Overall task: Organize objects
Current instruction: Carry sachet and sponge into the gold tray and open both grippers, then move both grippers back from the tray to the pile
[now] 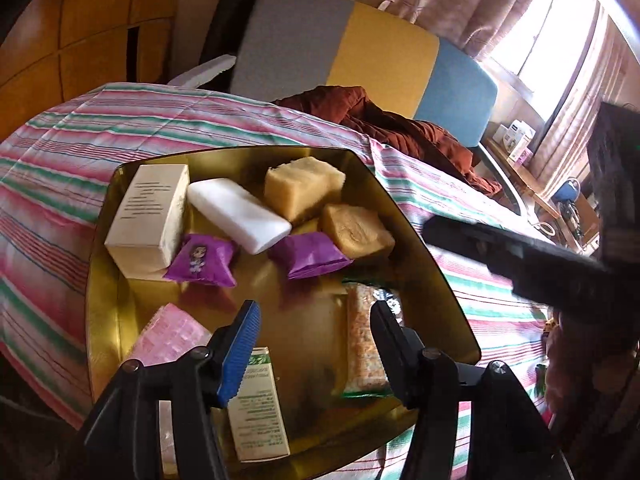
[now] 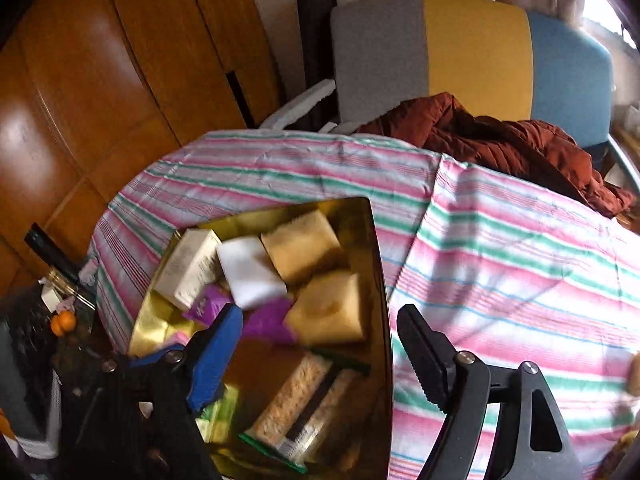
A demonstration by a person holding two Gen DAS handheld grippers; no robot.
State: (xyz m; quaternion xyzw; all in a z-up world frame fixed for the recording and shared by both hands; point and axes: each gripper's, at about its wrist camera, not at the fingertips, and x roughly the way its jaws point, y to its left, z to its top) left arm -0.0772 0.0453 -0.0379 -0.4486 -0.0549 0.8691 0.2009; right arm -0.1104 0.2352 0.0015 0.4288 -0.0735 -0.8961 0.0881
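The gold tray [image 1: 404,216] sits on the striped cloth [image 1: 60,168] of the bench and holds the goods: a cream box [image 1: 148,216], a white bar [image 1: 240,214], two tan cakes [image 1: 302,186], two purple packets [image 1: 202,260], a pink pack [image 1: 170,332], a cracker pack [image 1: 362,344] and a green-printed carton [image 1: 260,412]. The left tongs [image 1: 312,336] hang over the tray's near side, parted and holding nothing. The right tongs [image 2: 320,344] stand wide above the tray's right rim, also empty.
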